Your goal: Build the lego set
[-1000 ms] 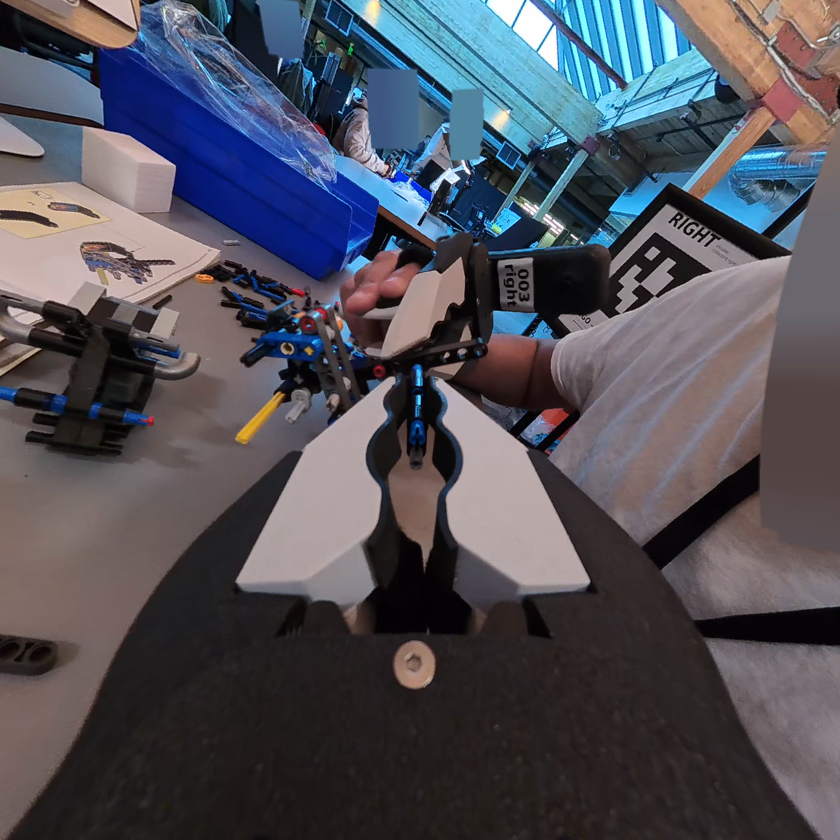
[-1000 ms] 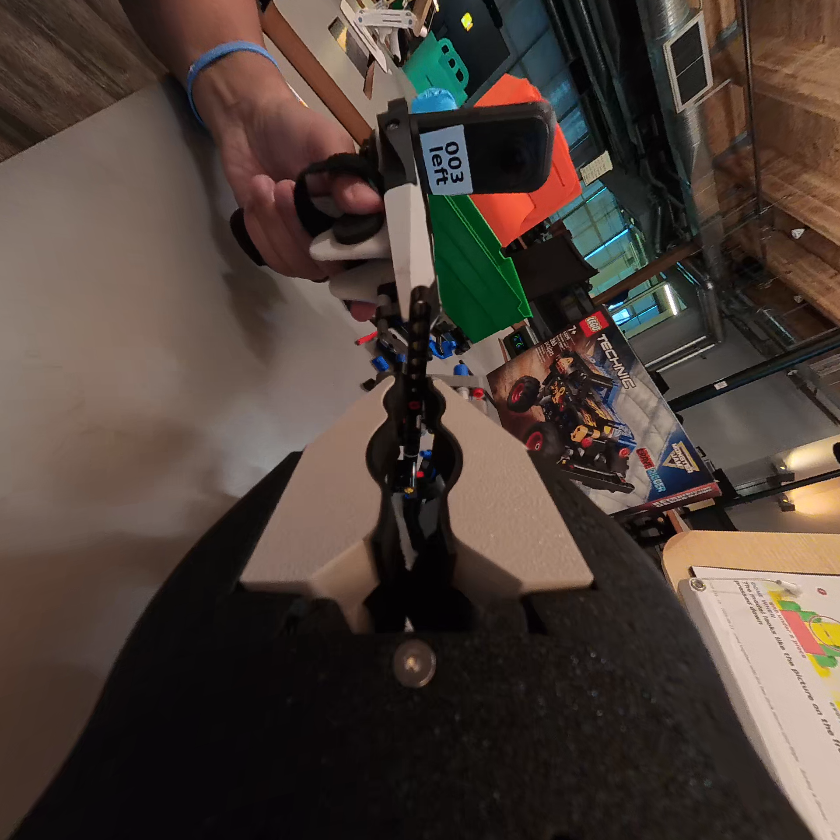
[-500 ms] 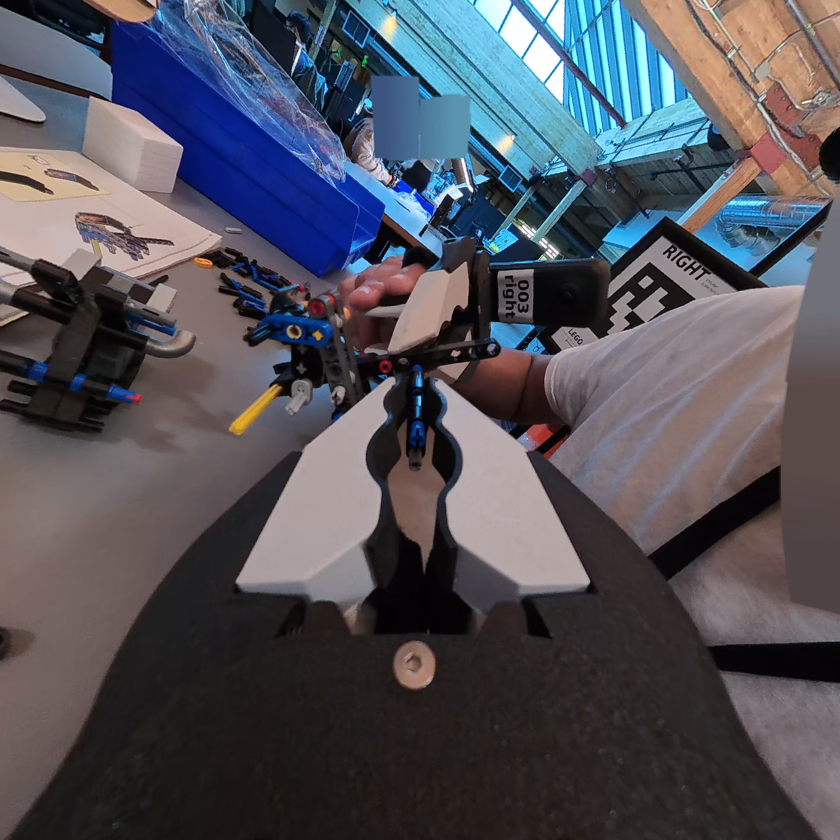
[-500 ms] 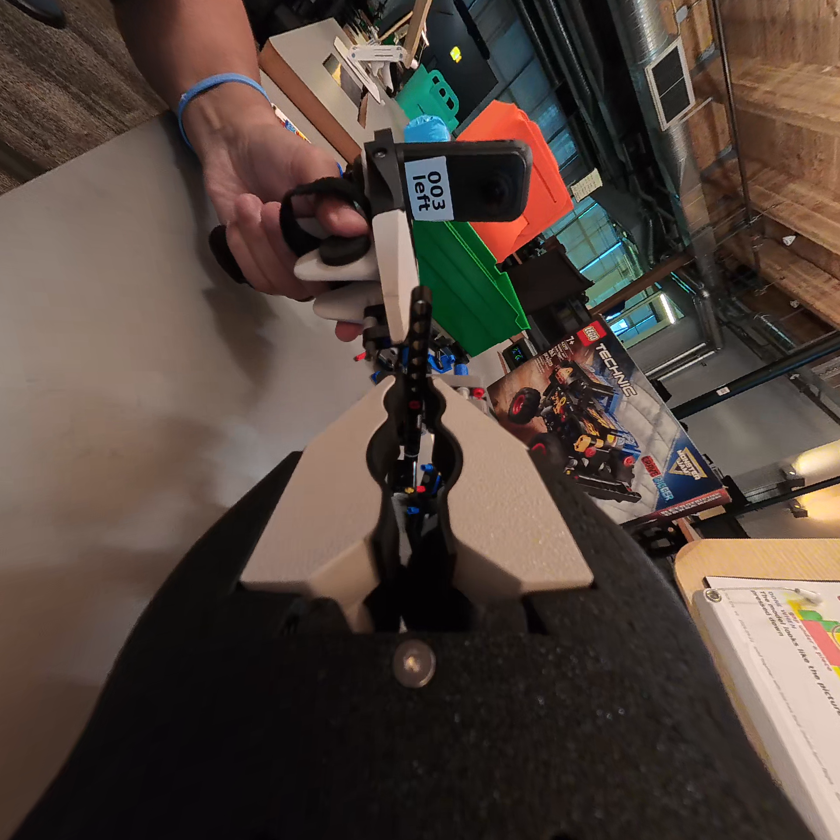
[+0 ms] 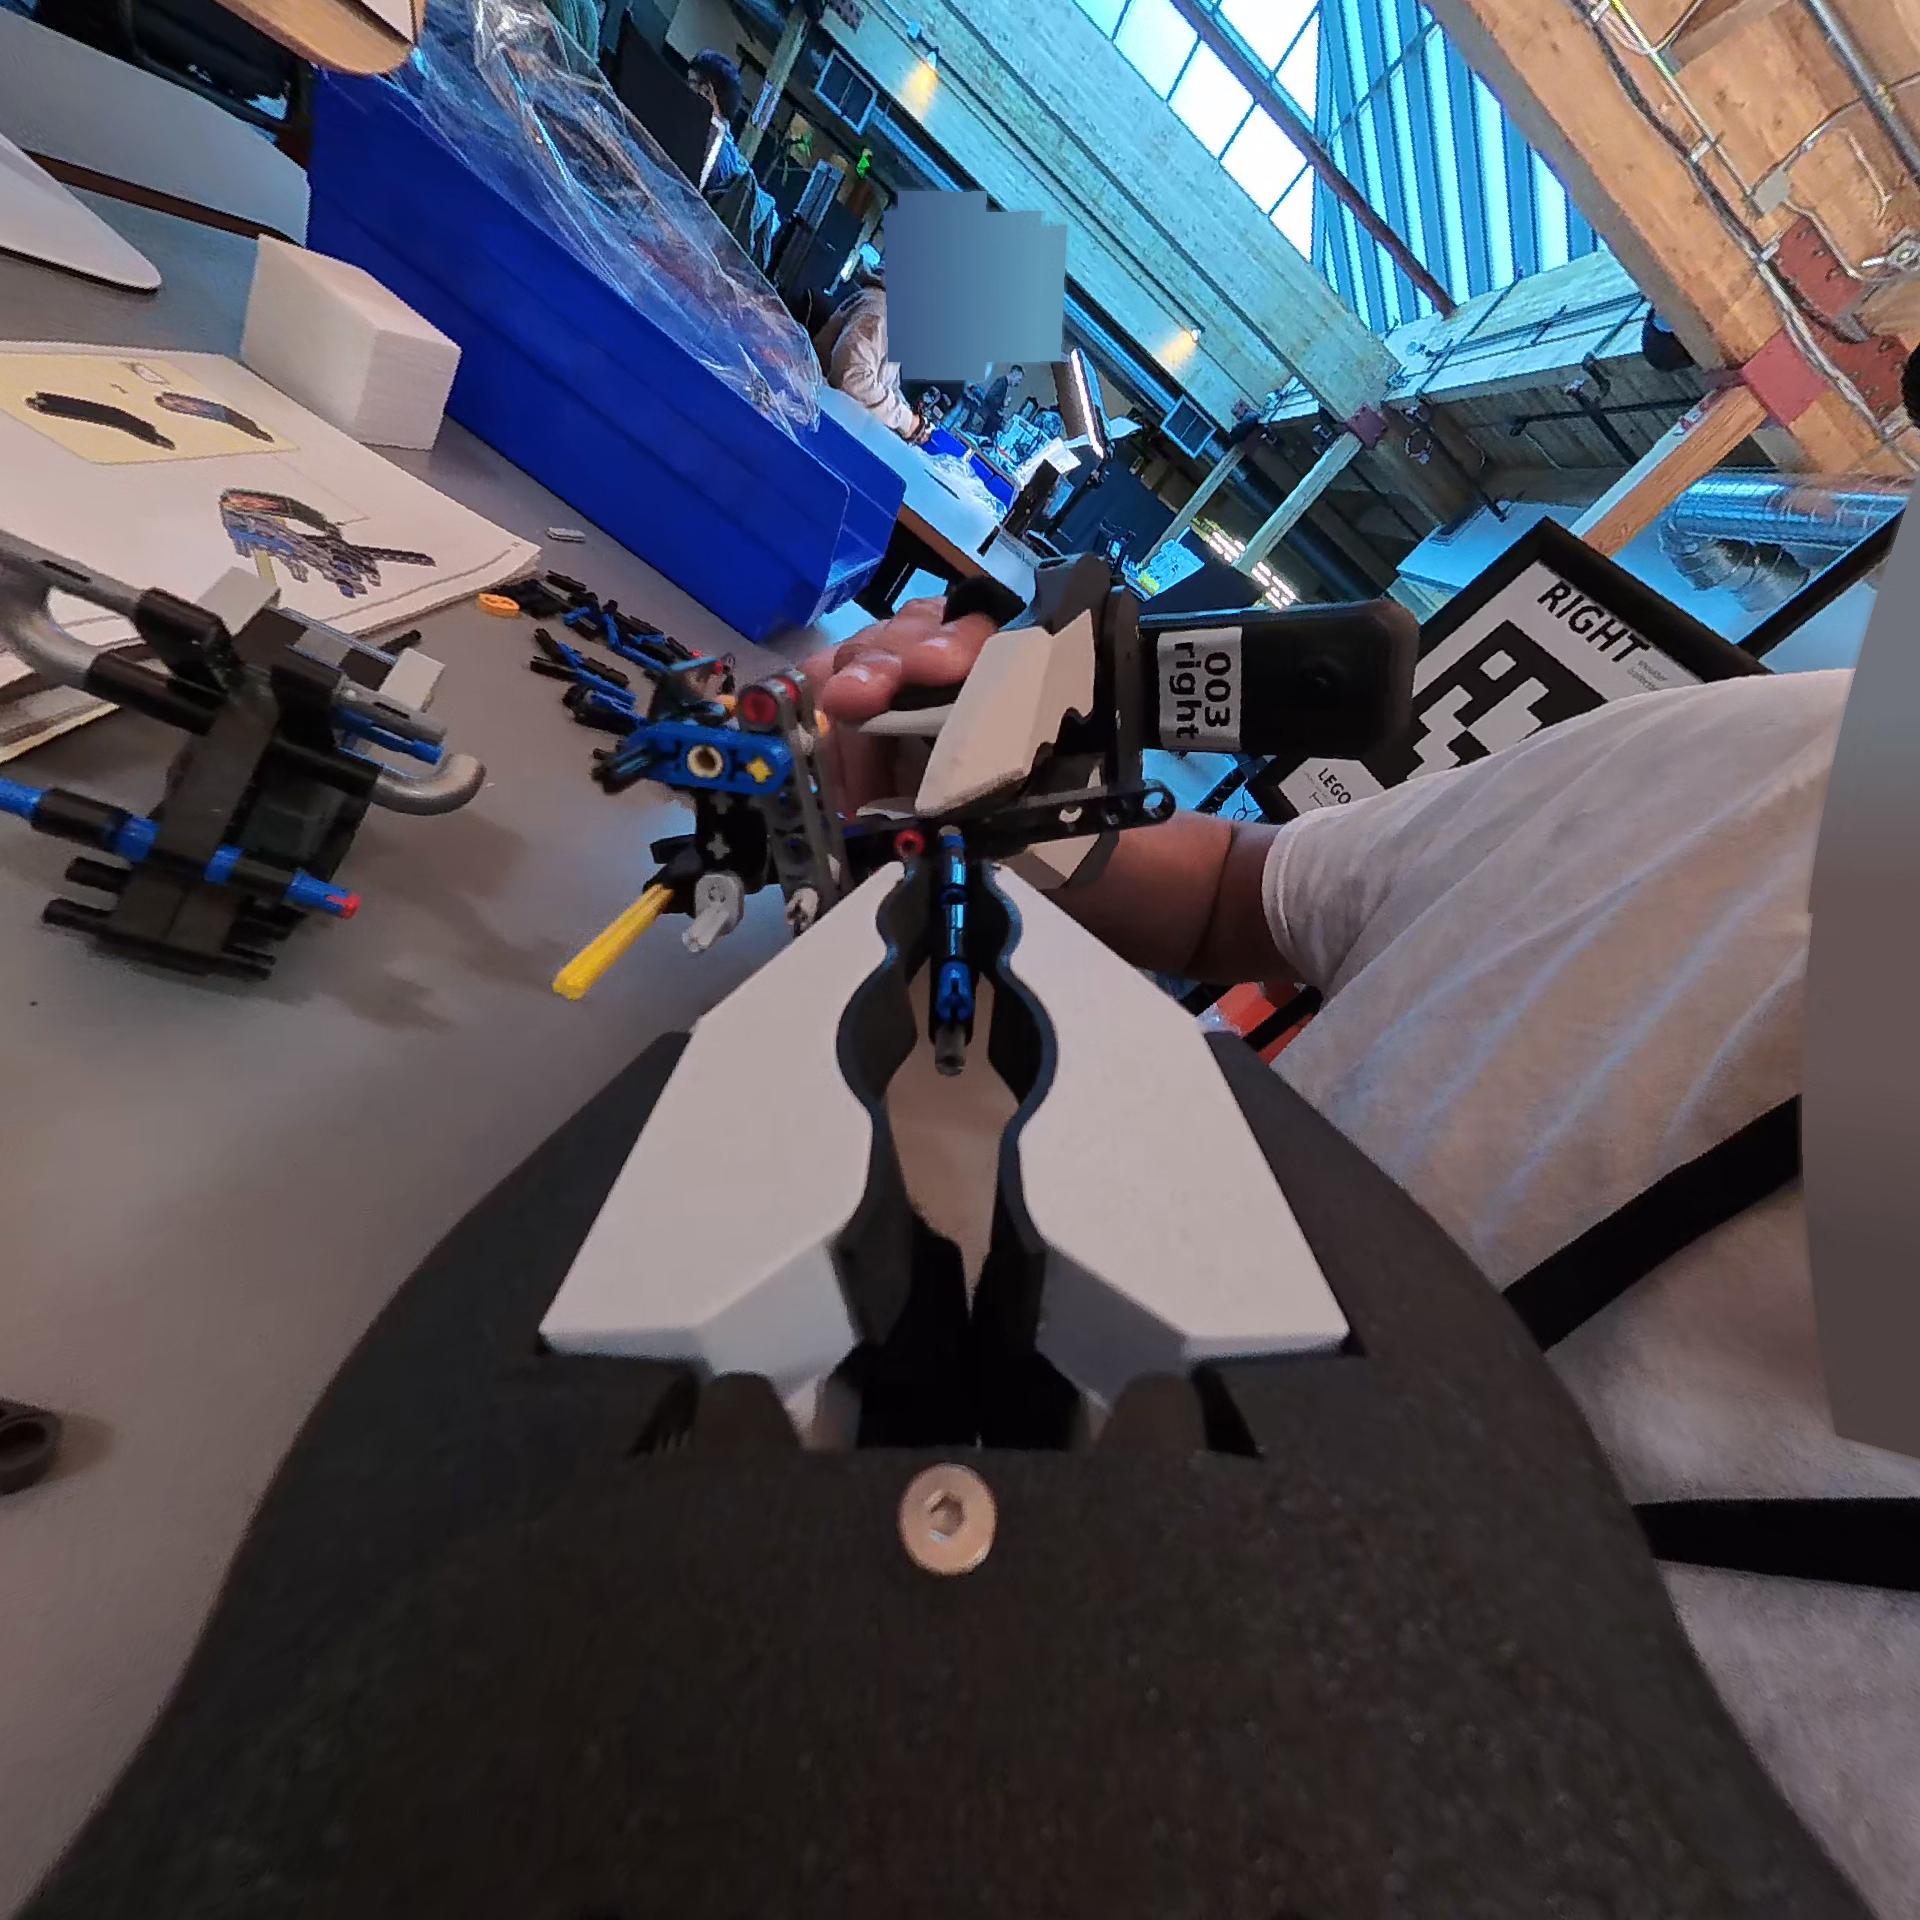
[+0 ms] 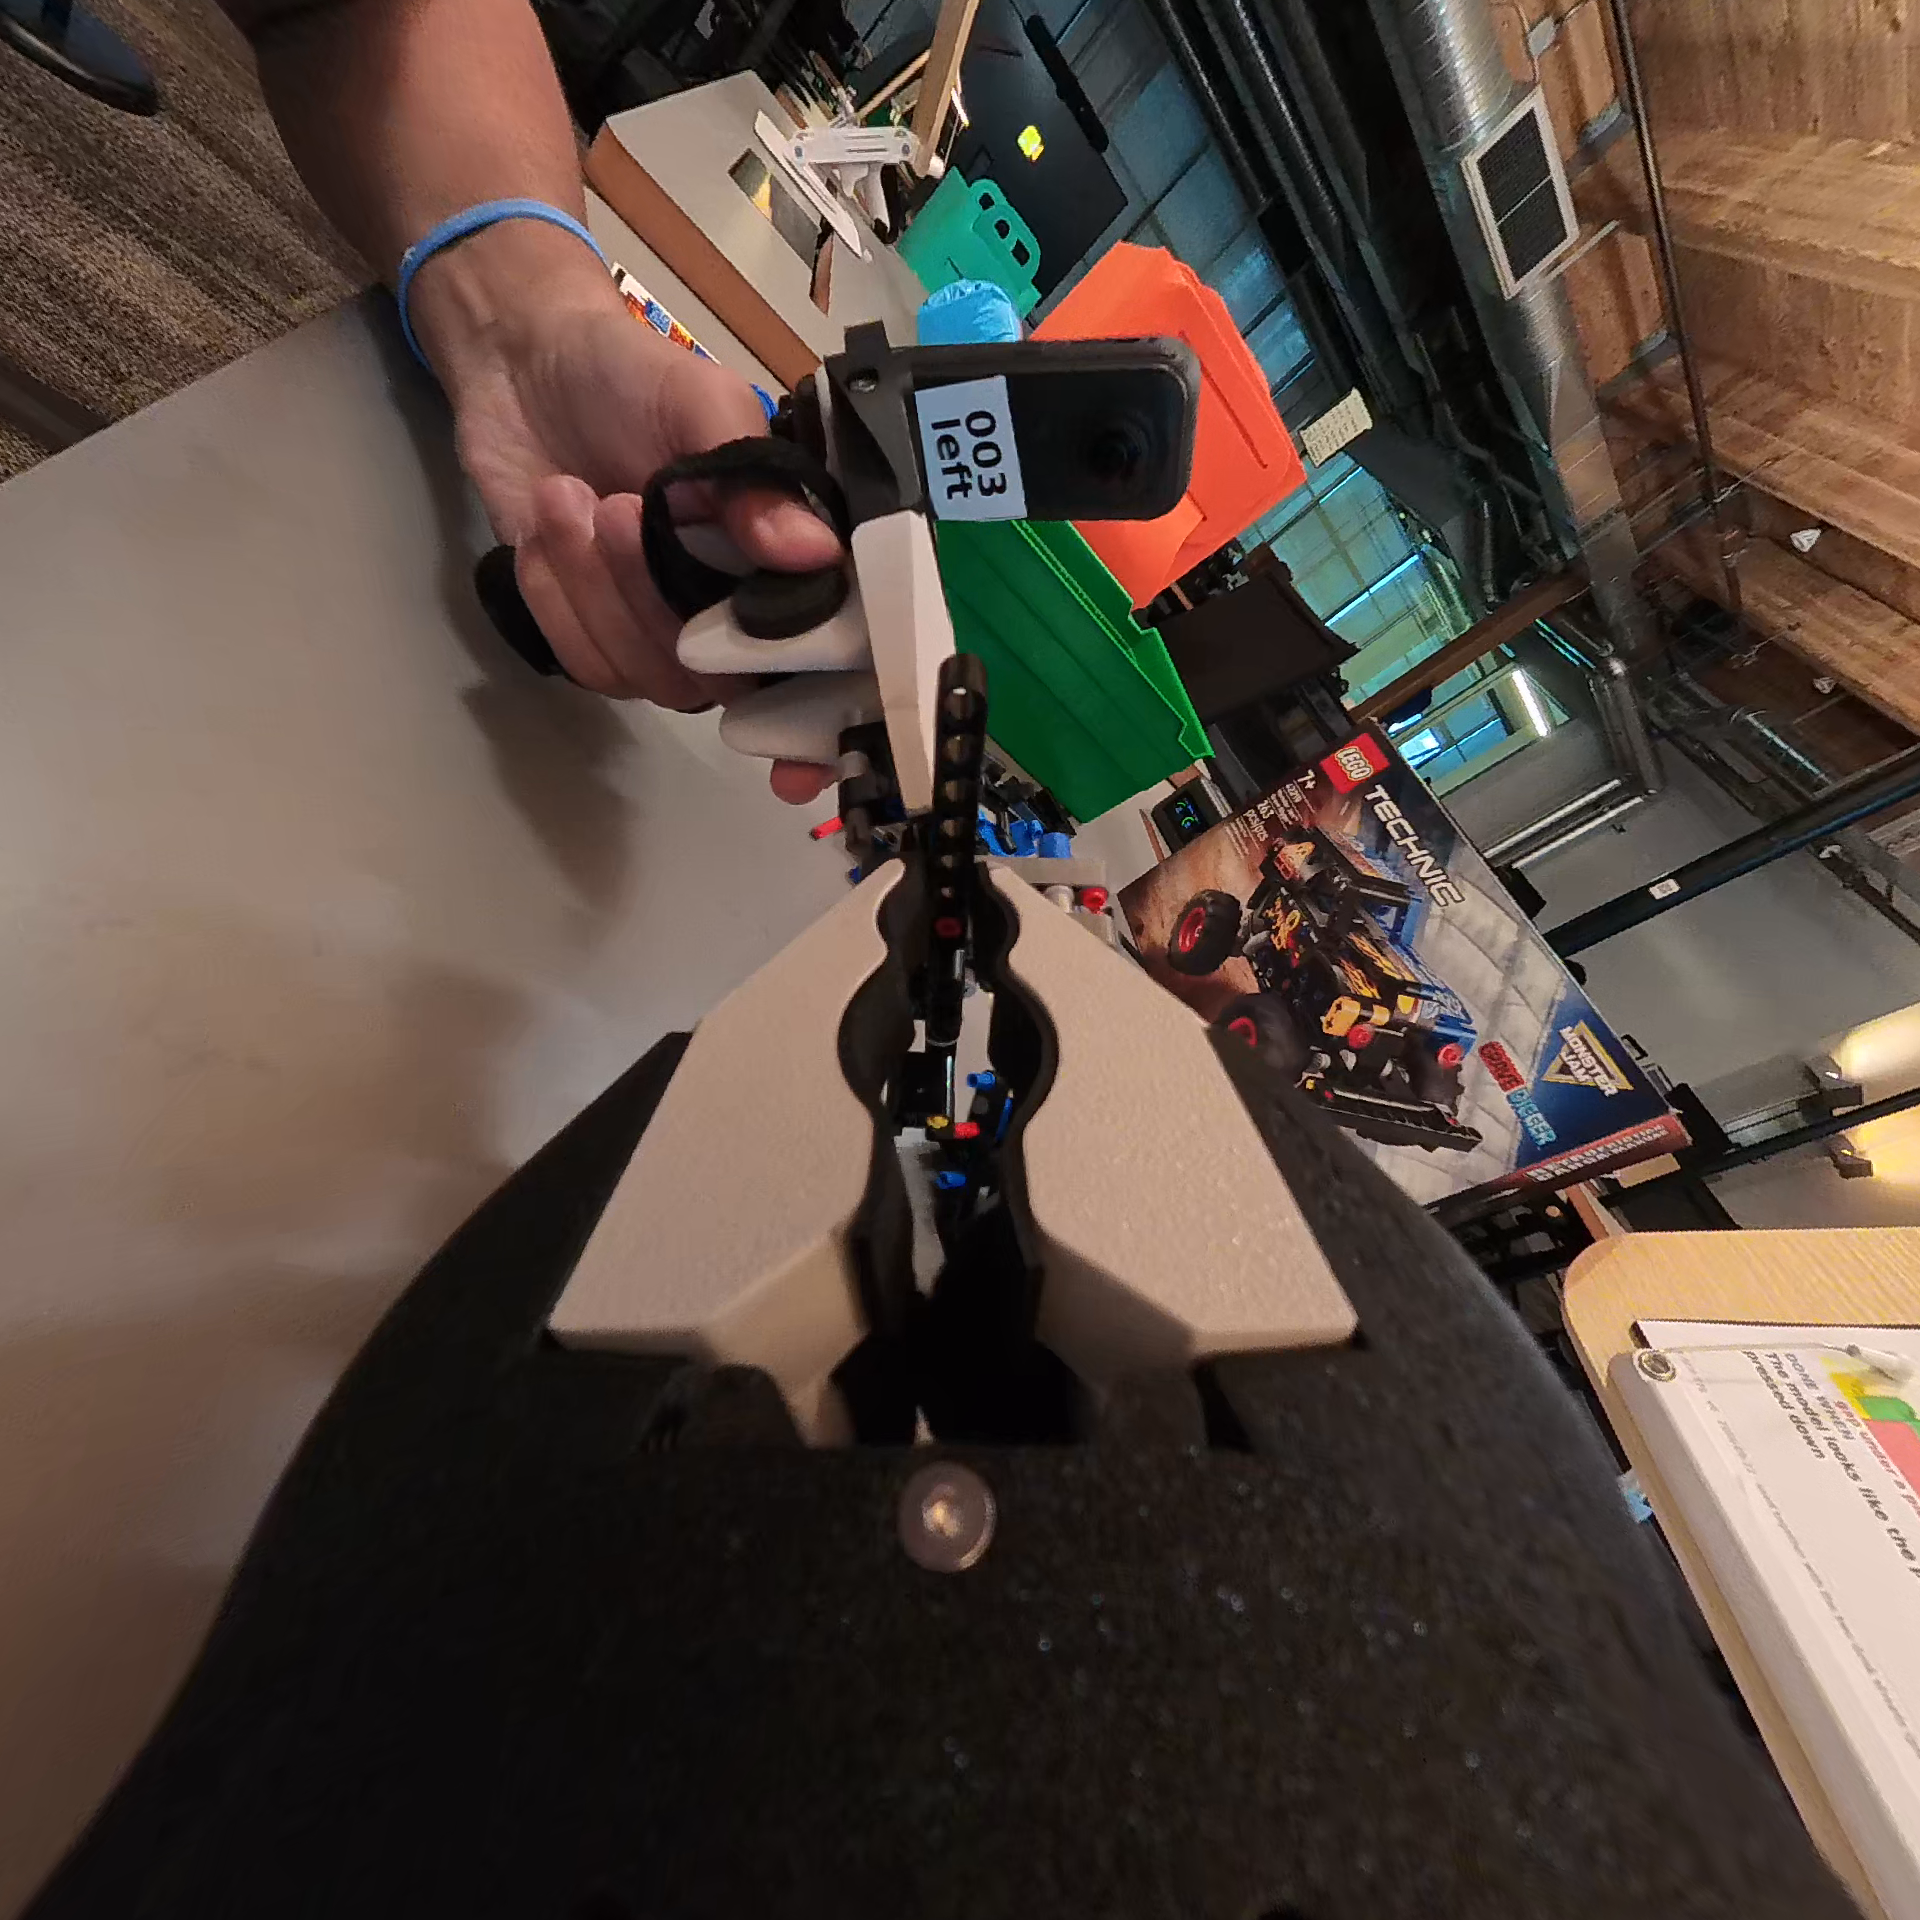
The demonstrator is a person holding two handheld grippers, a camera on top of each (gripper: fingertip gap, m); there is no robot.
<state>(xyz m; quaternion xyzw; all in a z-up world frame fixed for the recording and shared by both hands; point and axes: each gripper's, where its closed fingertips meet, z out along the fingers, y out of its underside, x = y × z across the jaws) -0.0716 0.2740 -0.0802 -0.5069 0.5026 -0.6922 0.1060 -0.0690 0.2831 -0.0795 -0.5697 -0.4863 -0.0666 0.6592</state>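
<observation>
Both grippers clamp one small Technic assembly [image 5: 748, 800] held above the grey table [image 5: 260, 1122]: the left gripper [image 5: 948, 935] pinches its blue-and-black axle [image 5: 950, 971], the right gripper [image 6: 951, 935] its black beam [image 6: 956, 769]. Light and stiff, its pin joints probably pop apart; gripping rigid beams seems safest.

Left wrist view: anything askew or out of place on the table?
Nothing damaged or spilled. One black piece lies alone at the near left edge of the grey table, apart from the loose parts pile beside the blue bin. The black sub-assembly stands upright.
</observation>
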